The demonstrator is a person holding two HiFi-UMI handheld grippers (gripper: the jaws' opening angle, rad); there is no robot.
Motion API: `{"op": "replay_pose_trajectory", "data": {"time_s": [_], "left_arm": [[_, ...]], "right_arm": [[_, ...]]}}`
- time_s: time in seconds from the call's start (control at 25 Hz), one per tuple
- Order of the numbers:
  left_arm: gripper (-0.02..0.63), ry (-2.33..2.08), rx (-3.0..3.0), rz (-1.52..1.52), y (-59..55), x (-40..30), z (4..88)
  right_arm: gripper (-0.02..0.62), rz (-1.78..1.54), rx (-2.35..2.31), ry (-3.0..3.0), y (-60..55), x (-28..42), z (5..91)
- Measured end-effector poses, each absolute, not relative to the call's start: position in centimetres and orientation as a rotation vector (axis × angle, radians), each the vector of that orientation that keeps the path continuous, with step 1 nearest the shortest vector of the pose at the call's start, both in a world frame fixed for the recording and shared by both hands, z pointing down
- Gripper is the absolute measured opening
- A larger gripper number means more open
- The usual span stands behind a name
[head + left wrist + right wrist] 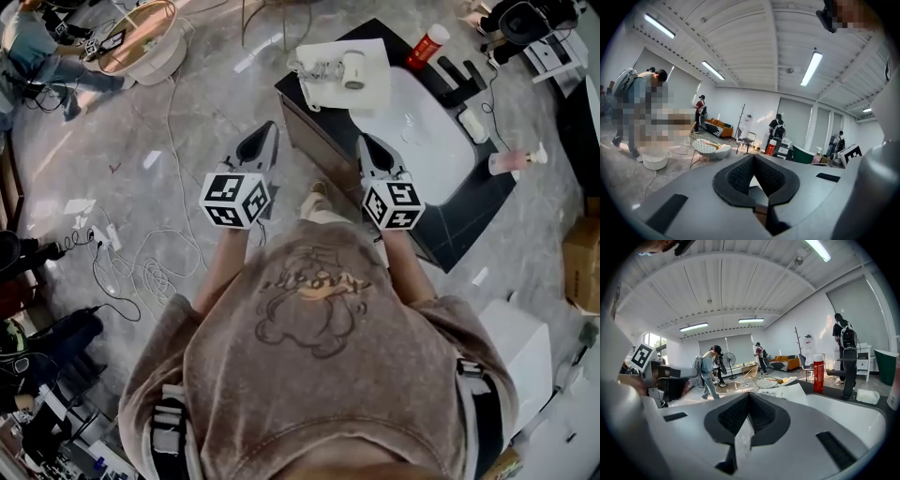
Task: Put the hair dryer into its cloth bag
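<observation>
A white hair dryer [351, 68] lies on a white cloth bag [368, 86] at the far left end of a black counter [469, 225]. Both sit ahead of my grippers, which are held in the air short of the counter. The left gripper [270, 127] is over the floor, left of the counter's corner, shut with nothing in it. My right gripper [364, 140] hangs at the counter's near edge, also shut and empty. In the right gripper view the pale bag [788, 391] shows just beyond the closed jaws [749, 394]. The left gripper view has its jaws [753, 156] together, facing the room.
A white basin [424, 136] is set in the counter beside the bag. A red can [427, 45], black items [461, 80] and a pink bottle [511, 162] stand round it. Cables [141, 272] trail on the floor at left. A round wire chair [141, 37] and a person [37, 56] are farther off.
</observation>
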State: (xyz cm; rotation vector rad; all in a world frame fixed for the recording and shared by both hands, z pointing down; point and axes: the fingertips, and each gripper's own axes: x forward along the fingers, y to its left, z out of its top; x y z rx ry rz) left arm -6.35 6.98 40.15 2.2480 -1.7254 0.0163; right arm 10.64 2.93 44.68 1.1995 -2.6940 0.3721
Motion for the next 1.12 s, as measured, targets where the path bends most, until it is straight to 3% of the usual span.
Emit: {"op": "replay_pose_trajectory", "data": {"time_s": [0.52,1.12], "left_arm": [[0.017,-1.642,2.280,0.010,-5.0,-5.5,40.2],[0.018,-1.450,2.386,-0.065,-11.6,-7.4,38.6]], "right_arm": [[-0.002,0.385,1.200,-2.678,-8.2,11.0,44.9],[-0.002,0.388,1.289,-2.623,-13.1,8.7,44.7]]}}
